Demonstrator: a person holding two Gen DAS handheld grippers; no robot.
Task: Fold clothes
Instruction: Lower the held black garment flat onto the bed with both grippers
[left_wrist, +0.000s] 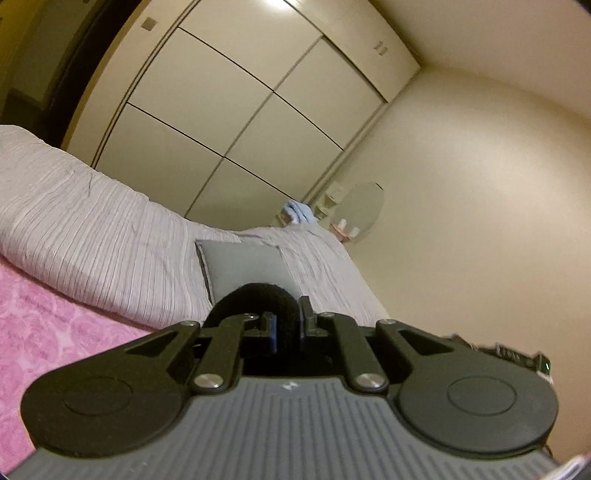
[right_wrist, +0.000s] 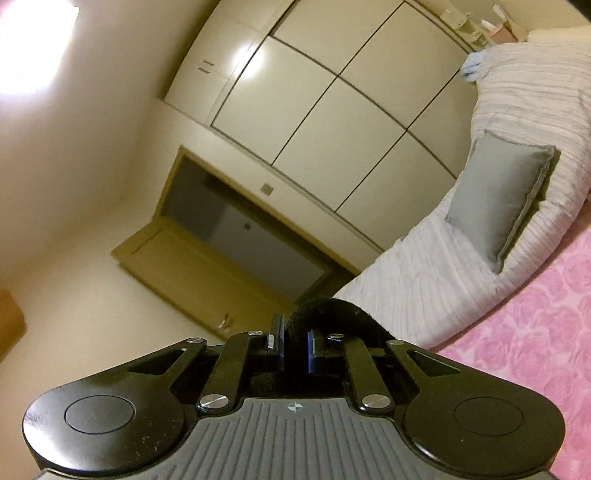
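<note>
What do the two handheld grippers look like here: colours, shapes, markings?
The left gripper and right gripper look alike: a grey ribbed body, black round-lobed side plates, black link arms with silver screws, and dark fingers with blue-edged pads. A small white mark sits on the left body, a white crosshair on the right. No hands or sleeves show.

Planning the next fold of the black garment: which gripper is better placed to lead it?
Neither clearly. The left gripper and right gripper are each shut on a bunch of the black garment, both raised above the pink blanket. The rest of the garment is hidden.
</note>
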